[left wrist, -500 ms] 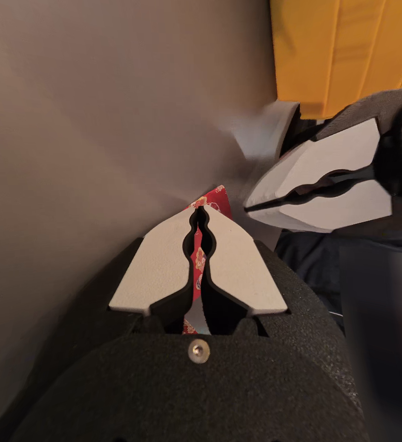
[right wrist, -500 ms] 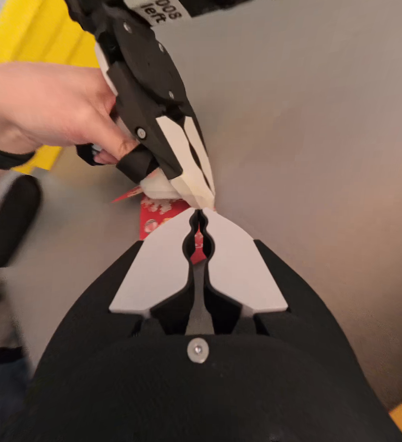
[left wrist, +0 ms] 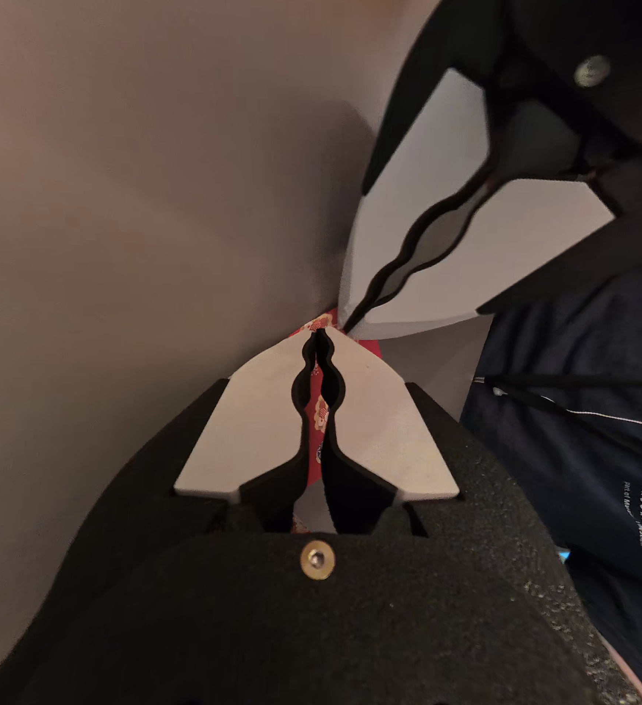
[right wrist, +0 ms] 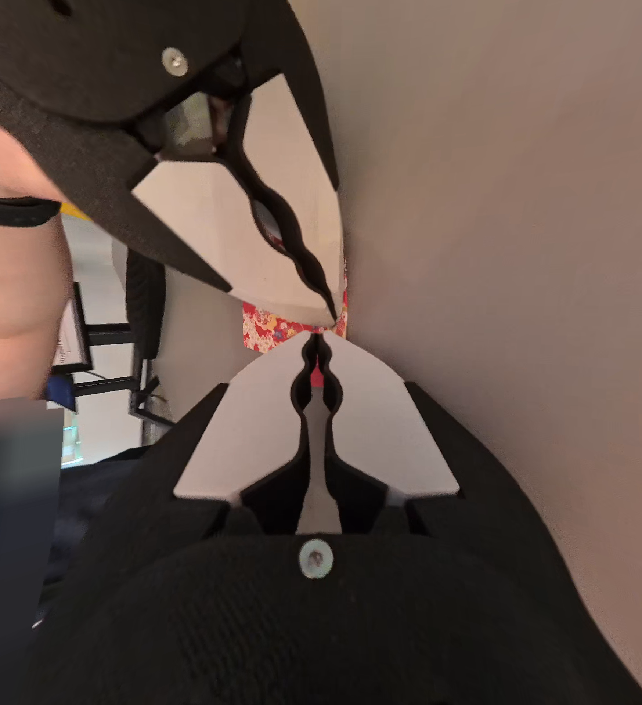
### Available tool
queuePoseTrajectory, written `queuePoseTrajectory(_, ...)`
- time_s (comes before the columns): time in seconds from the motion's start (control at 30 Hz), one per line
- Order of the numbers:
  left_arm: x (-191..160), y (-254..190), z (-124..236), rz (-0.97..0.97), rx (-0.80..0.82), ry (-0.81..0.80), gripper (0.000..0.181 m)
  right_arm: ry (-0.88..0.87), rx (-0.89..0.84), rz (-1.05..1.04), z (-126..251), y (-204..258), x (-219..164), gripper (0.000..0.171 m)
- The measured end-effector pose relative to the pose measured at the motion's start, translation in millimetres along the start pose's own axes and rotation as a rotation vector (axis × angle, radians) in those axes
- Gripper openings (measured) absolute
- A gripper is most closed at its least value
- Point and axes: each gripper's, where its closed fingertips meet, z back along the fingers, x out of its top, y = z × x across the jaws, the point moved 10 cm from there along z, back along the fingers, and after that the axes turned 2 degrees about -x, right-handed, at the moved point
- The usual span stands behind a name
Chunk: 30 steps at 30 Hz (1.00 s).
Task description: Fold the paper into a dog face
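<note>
Paper (left wrist: 315,416), red and floral, pinched by both grippers' fingers tip to tip over a plain grey tabletop (left wrist: 140,229).

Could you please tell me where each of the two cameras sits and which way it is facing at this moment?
Left wrist view: sits on the left gripper, looking forward along its fingers at the red patterned paper pinched between them, over the grey table; the right gripper enters from upper right.
Right wrist view: sits on the right gripper, facing the same paper; the left gripper enters from upper left, with the person's forearm.
Shared: both grippers, tip to tip, the paper and the table.
</note>
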Motion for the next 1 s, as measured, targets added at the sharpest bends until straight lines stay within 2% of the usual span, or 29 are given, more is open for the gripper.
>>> queuePoseTrajectory(0.3, 2.2, -1.8, -0.6, -0.03, 0.017, 0.031, 0.0, 0.14, 0.104, -0.157, -11.5, -12.7, 4.6, 0.002)
queuePoseTrajectory(0.63, 1.5, -3.8, -1.0, -0.033, 0.04, 0.027, 0.0, 0.253, -0.033, -0.134, -11.1, 0.1, 5.5, 0.002)
queuePoseTrajectory(1.0, -0.2, -2.7, -0.8, -0.031, 0.028, 0.009, 0.0, 0.263, 0.017, -0.168, -8.7, -1.8, -7.4, 0.002)
